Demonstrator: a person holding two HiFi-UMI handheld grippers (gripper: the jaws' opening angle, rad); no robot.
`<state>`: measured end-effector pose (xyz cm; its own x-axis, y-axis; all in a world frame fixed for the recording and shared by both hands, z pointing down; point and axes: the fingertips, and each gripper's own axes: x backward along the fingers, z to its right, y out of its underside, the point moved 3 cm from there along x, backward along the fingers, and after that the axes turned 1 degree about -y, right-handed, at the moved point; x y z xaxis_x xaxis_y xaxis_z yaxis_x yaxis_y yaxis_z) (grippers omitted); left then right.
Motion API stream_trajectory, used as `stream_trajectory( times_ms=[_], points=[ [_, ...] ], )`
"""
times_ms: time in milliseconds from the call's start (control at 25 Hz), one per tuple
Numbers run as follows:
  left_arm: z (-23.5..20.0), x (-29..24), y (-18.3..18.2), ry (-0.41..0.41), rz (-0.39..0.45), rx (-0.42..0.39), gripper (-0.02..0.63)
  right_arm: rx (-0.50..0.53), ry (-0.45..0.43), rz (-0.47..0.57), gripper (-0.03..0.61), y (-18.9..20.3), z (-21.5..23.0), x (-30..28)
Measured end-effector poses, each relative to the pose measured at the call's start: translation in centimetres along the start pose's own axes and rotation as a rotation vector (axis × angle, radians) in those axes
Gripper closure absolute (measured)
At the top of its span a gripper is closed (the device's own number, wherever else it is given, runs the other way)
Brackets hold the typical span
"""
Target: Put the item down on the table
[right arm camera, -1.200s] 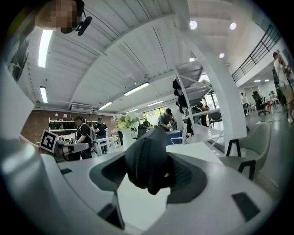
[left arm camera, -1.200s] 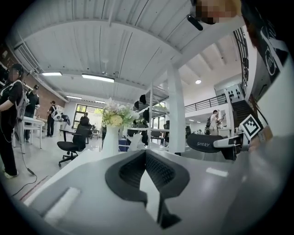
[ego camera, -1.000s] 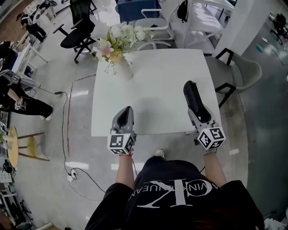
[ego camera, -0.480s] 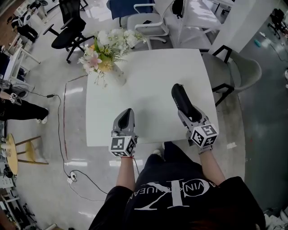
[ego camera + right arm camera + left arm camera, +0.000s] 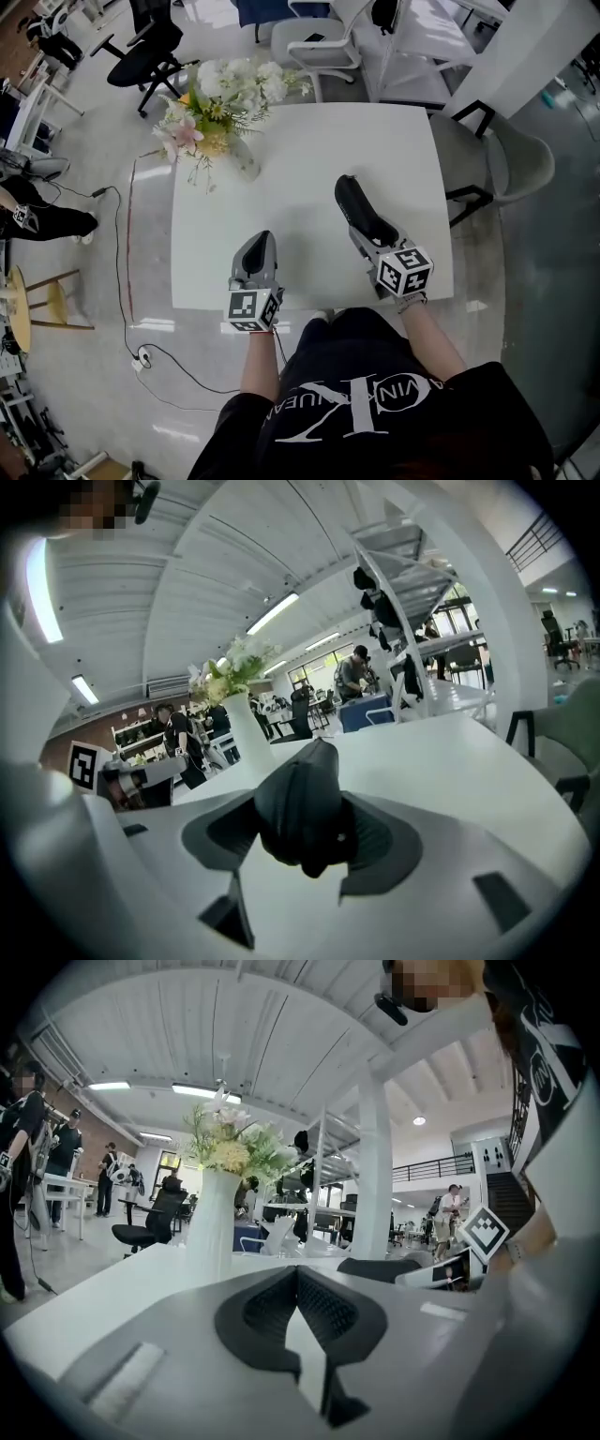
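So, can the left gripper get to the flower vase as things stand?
Probably yes. Only bare table lies between the left gripper and the vase, and its jaws are together with nothing in them; they would have to open first.

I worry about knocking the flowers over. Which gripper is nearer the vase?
Left. In the head view the left gripper sits just below the vase; the right gripper, holding the black item, is farther, down and rightward.

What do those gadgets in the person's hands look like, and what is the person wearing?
The left gripper and right gripper are grey plastic, each with dark textured fingers and a white cube of black square markers at the back. The person wears a black short-sleeved T-shirt with white lettering.
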<state>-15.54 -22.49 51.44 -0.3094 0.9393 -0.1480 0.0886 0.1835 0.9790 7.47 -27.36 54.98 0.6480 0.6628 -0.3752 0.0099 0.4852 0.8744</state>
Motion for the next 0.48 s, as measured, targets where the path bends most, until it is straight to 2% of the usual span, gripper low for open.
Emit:
stream_trajectory(
  times_ms=[480],
  points=[
    [-0.2,-0.3,1.2,-0.032,-0.045,0.011,0.603,0.072,-0.082,-0.101,0.318,1.2,-1.3,-5.3]
  ],
)
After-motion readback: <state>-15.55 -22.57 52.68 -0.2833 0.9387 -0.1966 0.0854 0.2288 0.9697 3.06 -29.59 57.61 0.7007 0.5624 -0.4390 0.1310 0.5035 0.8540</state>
